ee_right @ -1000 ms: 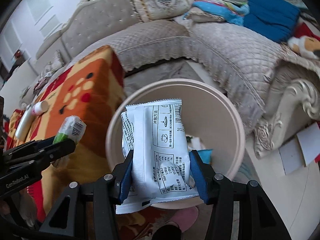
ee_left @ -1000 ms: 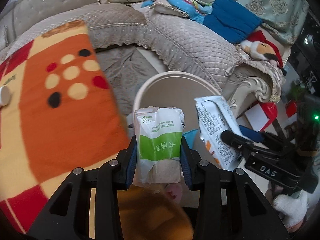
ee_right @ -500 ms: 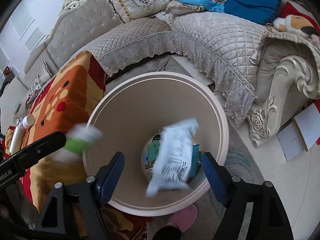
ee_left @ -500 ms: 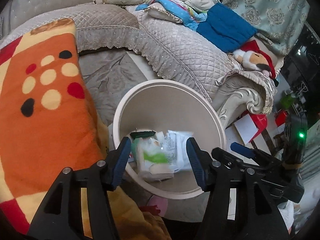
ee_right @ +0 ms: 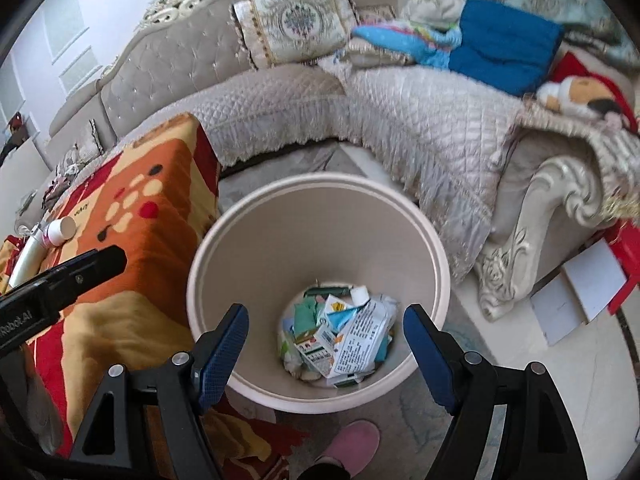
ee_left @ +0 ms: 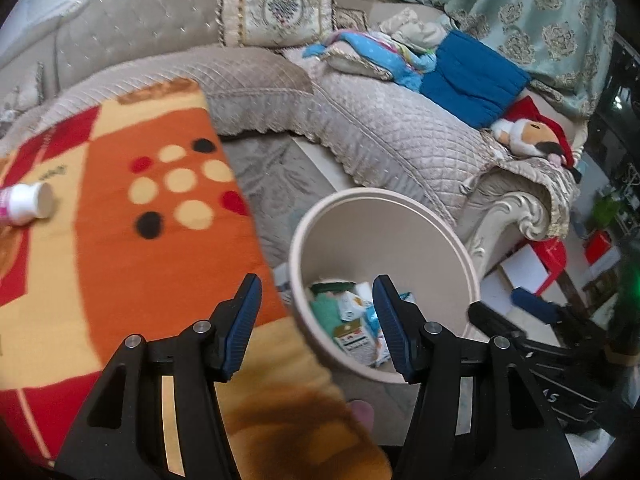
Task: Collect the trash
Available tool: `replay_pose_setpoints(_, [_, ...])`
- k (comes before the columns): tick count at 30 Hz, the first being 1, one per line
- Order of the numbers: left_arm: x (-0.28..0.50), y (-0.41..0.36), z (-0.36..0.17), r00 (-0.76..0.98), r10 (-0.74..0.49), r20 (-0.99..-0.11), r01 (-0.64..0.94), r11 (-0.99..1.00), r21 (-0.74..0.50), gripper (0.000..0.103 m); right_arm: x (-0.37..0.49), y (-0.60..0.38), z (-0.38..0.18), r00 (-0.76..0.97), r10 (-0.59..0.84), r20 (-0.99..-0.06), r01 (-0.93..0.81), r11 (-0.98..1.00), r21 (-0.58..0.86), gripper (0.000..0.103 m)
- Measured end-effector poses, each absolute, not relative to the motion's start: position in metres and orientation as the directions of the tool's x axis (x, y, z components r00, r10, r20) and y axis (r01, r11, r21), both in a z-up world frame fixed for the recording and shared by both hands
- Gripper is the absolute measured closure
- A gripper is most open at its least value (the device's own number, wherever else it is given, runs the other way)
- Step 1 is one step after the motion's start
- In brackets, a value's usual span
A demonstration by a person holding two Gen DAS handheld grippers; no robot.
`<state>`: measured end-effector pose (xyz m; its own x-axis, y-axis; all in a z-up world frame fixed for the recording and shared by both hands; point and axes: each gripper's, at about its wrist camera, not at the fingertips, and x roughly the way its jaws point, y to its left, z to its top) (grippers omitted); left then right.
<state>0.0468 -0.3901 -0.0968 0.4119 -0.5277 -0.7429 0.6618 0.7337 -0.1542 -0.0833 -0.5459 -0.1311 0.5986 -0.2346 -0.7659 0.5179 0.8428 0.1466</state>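
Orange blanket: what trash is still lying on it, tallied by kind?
White bottle with pink label, lying on its side: 1
Long white tube beside it: 1
Total: 2
Both grippers, left and right, are open and empty.

There is one round bin (ee_right: 248, 256). Inside it is a heap of wrappers and little boxes (ee_right: 340, 336); they lie on top of each other, so I cannot count them well. There is one orange blanket with dots (ee_left: 160, 216). On it lie one small white bottle (ee_left: 28, 204) and one long white tube (ee_right: 24, 258). There is one big sofa (ee_right: 420, 120). On the sofa are one fancy pillow (ee_right: 296, 24), one blue folded blanket (ee_right: 504, 52) and one stuffed toy (ee_right: 580, 96). One pink slipper (ee_right: 354, 446) is on the floor. There are two grippers: the left gripper (ee_left: 316, 320) and the right gripper (ee_right: 324, 344).
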Motion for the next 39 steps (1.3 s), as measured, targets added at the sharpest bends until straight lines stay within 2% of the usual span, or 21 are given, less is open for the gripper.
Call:
replay_pose_setpoints(16, [0.005,-0.308,-0.047,0.557,-0.573,-0.601,0.641,0.757,-0.128,0.047,-0.113,-0.474,-0.059,0.703,-0.394,-0.592,0.55,0.829,0.102,0.024])
replay_pose_setpoints(20, [-0.003,-0.288,-0.037,0.584,-0.579,-0.569,0.631,0.765,-0.132,0.047,-0.121,-0.456,-0.044,0.725,-0.403,-0.559,0.539,0.837,0.096,0.019])
replay_pose_setpoints(23, [-0.009,-0.275,-0.032,0.604,-0.581,-0.546,0.625,0.77,-0.128,0.047,-0.131,-0.44,-0.033,0.738,-0.419,-0.528,0.54,0.837,0.09,0.009])
replay_pose_setpoints(29, [-0.02,-0.256,-0.022,0.633,-0.587,-0.505,0.616,0.777,-0.131,0.047,-0.15,-0.418,-0.015,0.776,-0.43,-0.462,0.529,0.842,0.105,0.003])
replay_pose_setpoints(35, [-0.036,-0.249,-0.012,0.67,-0.581,-0.462,0.615,0.783,-0.091,0.047,-0.154,-0.399,-0.006,0.769,-0.472,-0.431,0.54,0.841,0.042,0.003])
replay_pose_setpoints(39, [-0.044,-0.246,-0.006,0.685,-0.585,-0.435,0.617,0.783,-0.08,0.046,-0.159,-0.395,-0.004,0.778,-0.47,-0.417,0.535,0.843,0.049,0.003])
